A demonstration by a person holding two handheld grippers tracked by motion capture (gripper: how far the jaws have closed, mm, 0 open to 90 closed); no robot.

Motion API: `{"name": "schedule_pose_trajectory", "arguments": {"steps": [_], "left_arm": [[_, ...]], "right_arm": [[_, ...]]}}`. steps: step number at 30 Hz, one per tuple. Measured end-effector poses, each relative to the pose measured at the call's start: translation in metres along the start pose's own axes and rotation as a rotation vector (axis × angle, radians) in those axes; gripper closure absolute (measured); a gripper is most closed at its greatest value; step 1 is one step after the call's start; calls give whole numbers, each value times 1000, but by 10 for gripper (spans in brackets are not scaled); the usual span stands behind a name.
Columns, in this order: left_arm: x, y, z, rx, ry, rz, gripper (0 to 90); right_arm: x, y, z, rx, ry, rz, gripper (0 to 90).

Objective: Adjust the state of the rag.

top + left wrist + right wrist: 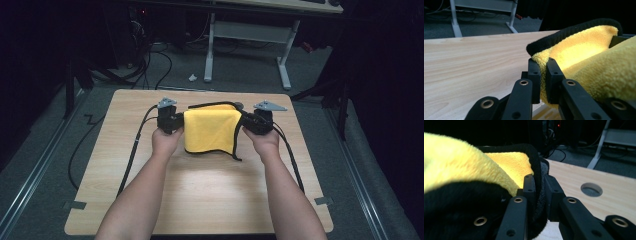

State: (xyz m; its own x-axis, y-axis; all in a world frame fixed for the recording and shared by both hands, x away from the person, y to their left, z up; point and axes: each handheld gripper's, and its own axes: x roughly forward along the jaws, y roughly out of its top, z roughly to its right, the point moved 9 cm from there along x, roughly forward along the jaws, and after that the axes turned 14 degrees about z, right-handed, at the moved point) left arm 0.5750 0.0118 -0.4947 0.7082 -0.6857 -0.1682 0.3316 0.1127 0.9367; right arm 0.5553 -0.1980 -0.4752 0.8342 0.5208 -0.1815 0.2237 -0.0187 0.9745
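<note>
Yellow cloth (210, 131) (black-edged) between both tongs

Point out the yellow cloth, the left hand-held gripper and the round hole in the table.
yellow cloth (209, 131): high view, middle of its draped face.
left hand-held gripper (543, 82): left gripper view, between its jaws.
round hole (591, 189): right gripper view, its centre.

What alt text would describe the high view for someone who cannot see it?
A person's two hands hold a folded yellow cloth with black edging stretched between a left gripper and a right gripper, each clamped on one side of it, just above a wooden table. Cables trail from both grippers.
</note>
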Motion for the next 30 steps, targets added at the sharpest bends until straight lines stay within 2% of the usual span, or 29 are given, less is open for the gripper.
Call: {"name": "schedule_pose_trajectory", "arguments": {"steps": [12,16,24,26,28,30], "left_arm": [[-1,-5,-2,-12,-6,-10,825],[-2,-11,-5,-38,-10,-11,817],[-3,-15,-5,-22,-4,-24,810],[-3,-15,-6,-24,4,-23,779],[-5,-12,-10,-29,32,-14,693],[-8,-8,-13,-32,51,-2,665]], "right_arm": [[2,-7,2,43,-1,4,802],[2,-12,1,58,1,4,801],[3,-23,3,78,-6,-11,788],[3,-22,3,79,-11,-10,768],[2,-21,5,81,-27,-9,719],[1,-20,7,79,-38,-9,677]]}}
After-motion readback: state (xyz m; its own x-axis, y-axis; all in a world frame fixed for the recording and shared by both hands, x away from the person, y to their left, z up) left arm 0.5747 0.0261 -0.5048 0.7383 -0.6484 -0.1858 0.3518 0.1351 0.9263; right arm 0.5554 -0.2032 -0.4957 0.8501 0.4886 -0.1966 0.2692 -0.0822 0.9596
